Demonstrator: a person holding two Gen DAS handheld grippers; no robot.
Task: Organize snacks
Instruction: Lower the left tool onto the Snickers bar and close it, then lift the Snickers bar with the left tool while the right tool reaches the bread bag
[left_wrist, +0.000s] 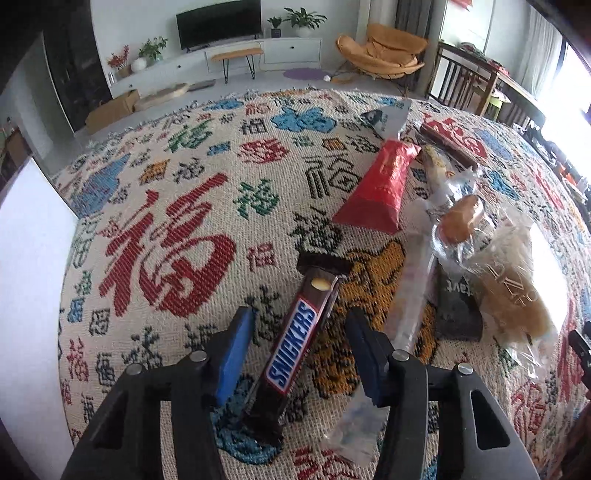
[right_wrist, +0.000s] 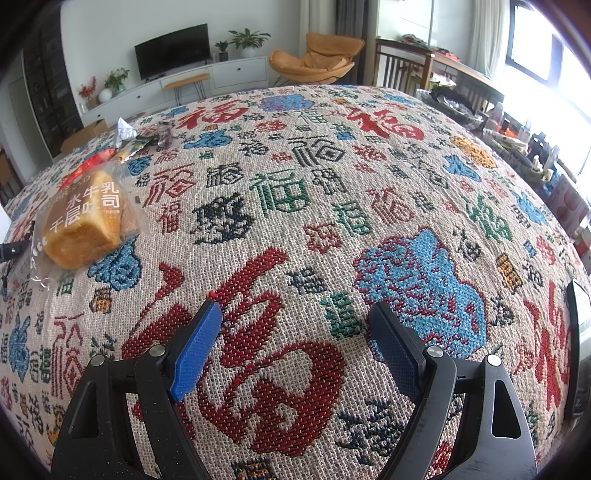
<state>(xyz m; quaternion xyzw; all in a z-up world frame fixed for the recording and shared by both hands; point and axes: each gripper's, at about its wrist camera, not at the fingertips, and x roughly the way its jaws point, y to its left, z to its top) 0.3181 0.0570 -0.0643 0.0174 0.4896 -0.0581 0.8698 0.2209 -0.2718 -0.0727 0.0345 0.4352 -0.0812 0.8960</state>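
**Left gripper lined up on the chocolate bar, right one parked over bare cloth**

So the left gripper (left_wrist: 299, 332) has its jaws spread wide with the chocolate bar (left_wrist: 295, 347) lying lengthwise right in the gap between them. Neither blue pad looks like it's touching the wrapper, so nothing is clamped. My guess is the bar runs along the fingers on purpose: closing would then squeeze its narrow sides, which is the easy way to grab a long thin thing.

Everything else sits to the right of the chocolate bar in one loose pile on the patterned tablecloth (left_wrist: 166, 206): a clear stick pack (left_wrist: 410, 295) just beside it, a dark packet (left_wrist: 456, 310) past that, a bagged bread (left_wrist: 513, 284) further out, and a red packet (left_wrist: 380, 188) beyond the bar's far end. Reads to me like a pile waiting to be sorted, with the bar first up.

The right gripper (right_wrist: 295, 328) also has its jaws apart, holding nothing, hovering over plain cloth well to the right of the chocolate bar's pile. Probably just out of the way.

View differences: only the left wrist camera shows the chocolate bar at all. The right wrist camera shows the bagged bread's printed front, and the big open stretch of cloth where sorted stuff could go.
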